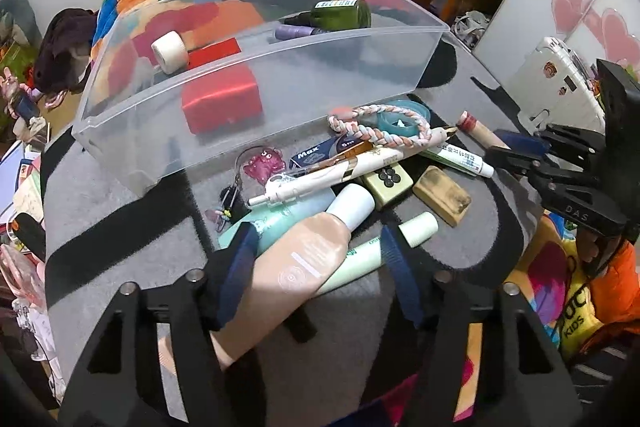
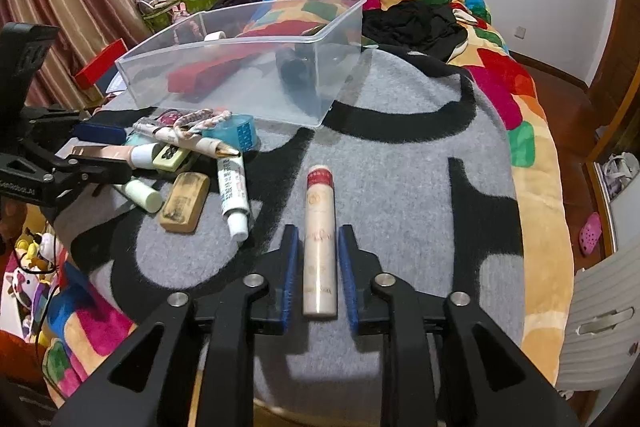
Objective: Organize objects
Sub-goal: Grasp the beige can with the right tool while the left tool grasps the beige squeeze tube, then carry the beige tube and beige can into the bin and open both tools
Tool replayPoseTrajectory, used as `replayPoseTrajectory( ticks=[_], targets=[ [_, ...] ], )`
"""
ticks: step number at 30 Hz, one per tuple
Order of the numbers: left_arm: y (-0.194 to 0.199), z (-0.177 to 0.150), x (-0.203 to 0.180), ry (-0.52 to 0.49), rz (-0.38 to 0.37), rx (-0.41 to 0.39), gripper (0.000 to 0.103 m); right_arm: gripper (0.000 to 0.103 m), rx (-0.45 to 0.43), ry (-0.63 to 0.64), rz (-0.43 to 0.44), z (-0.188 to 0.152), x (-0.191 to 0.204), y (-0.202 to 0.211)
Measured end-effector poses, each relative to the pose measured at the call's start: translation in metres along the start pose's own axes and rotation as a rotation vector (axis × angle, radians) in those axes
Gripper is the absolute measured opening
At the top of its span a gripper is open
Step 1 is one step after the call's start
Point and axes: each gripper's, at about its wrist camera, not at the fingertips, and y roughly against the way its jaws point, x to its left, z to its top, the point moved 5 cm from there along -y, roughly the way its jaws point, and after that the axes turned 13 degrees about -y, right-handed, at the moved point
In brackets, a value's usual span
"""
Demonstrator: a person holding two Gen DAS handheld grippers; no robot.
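A clear plastic bin [image 1: 256, 67] [image 2: 256, 83] stands on the grey blanket and holds a red box [image 1: 222, 105], a tape roll [image 1: 170, 51] and a green bottle [image 1: 340, 14]. A pile of small objects lies in front of it. My left gripper [image 1: 316, 247] is open with its fingers on either side of a beige tube with a white cap [image 1: 308, 259] [image 2: 108, 151] in the pile. My right gripper [image 2: 318, 239] is open around a cream tube with a red band [image 2: 319, 227], which lies flat on the blanket with small gaps to both pads.
The pile holds a white pen [image 1: 320, 175], a braided cord [image 1: 384, 131], a mahjong tile [image 1: 386, 183], a tan block [image 1: 440, 195] [image 2: 185, 203], a mint tube [image 1: 384, 247] and a white tube [image 2: 233, 193]. A colourful quilt [image 2: 500, 75] lies behind and to the right.
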Motion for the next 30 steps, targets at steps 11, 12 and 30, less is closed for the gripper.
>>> replayPoseTrajectory(
  ticks=[11,12,30],
  targets=[
    [-0.001,0.007,-0.009,0.000,-0.034,0.017,0.043,0.029,-0.032,-0.013,-0.007,0.004,-0.001,-0.005],
    [-0.003,0.010,-0.009,0.000,-0.041,0.019,0.043,0.029,-0.034,-0.013,-0.008,0.005,-0.001,-0.005],
    [0.001,0.001,-0.008,0.001,0.047,-0.028,0.032,0.014,-0.075,-0.097,0.042,0.018,-0.008,0.009]
  ],
)
